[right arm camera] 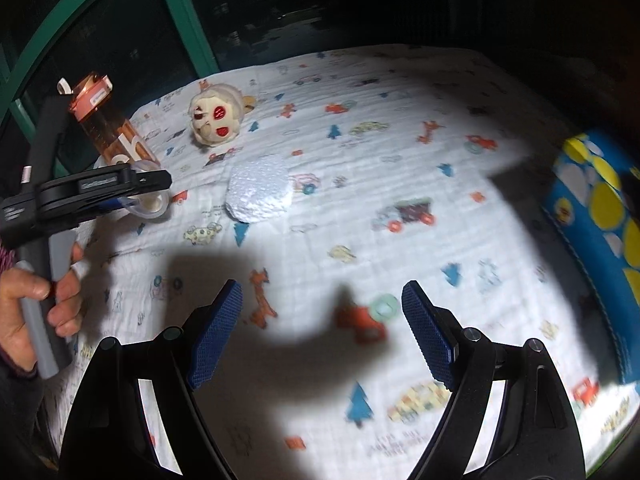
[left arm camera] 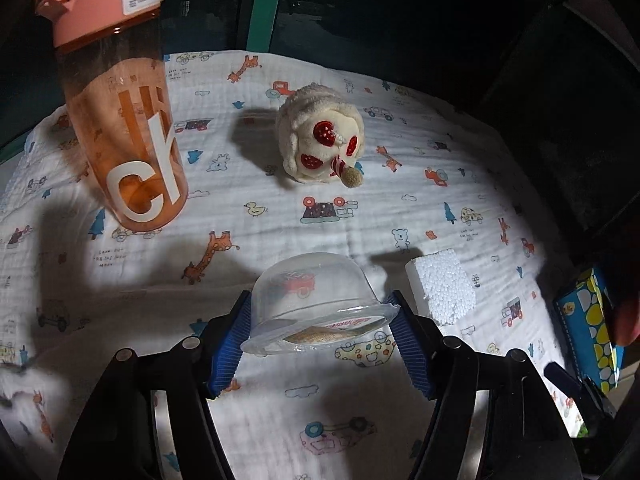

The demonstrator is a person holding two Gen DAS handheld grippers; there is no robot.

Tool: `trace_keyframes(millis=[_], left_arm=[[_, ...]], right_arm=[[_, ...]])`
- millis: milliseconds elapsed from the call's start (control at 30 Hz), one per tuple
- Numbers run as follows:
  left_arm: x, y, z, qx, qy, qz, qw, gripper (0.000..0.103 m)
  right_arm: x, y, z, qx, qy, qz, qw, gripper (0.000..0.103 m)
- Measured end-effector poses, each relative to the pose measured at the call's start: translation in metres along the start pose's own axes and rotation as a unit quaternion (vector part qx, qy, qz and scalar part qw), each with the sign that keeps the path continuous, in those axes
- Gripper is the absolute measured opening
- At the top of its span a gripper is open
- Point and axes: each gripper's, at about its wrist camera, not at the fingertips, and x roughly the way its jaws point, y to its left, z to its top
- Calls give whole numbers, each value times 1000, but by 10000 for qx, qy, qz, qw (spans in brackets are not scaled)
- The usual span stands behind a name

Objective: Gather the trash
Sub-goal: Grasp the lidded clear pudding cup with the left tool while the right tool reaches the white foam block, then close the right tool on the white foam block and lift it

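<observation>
The left gripper [left arm camera: 322,334] has its blue-padded jaws closed on a clear plastic cup [left arm camera: 316,304] that lies upside down, tilted toward the camera, with its flanged rim pinched between the pads and a scrap of printed lid still clinging to its mouth. It sits at the near middle of a bench covered by a white cloth [left arm camera: 400,216] printed with giraffes, cars and trees. Just right of the cup, apart from it, stands a white foam block [left arm camera: 442,286]. Farther back near the middle lies a cream plush toy [left arm camera: 320,140] with red patches, and at the far left an orange water bottle [left arm camera: 128,136] with a pink lid stands upright. A blue bag [left arm camera: 592,332] with yellow and white dots sits at the right edge of the bench. In the right wrist view the right gripper [right arm camera: 322,332] hangs above bare cloth, its jaws wide with nothing between them, well apart from the foam block. At the left of that view a hand [right arm camera: 28,312] grips the handle of the left gripper.
</observation>
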Motion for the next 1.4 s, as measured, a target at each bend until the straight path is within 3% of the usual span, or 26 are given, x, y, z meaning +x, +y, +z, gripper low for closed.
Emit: trace_keyframes(millis=[433, 600, 667, 733, 1000, 1400], left_arm=[[-28, 10, -17, 83, -71, -39, 9999, 65], [-29, 9, -21, 91, -54, -36, 9999, 65], [-28, 9, -23, 79, -27, -33, 10000, 65], [-28, 9, -25, 63, -3, -34, 10000, 65], [-37, 2, -38, 99, 42, -66, 9999, 65], [-67, -53, -85, 527, 127, -445, 9975, 65]], right_arm=[[83, 28, 51, 220, 221, 414, 9987, 81], [101, 35, 55, 98, 313, 267, 9991, 81], [101, 37, 56, 60, 299, 220, 9993, 77], [99, 36, 55, 73, 326, 222, 9992, 63], [53, 22, 30, 160, 180, 232, 9994, 63], [-48, -2, -44, 346, -52, -304, 9989, 63]])
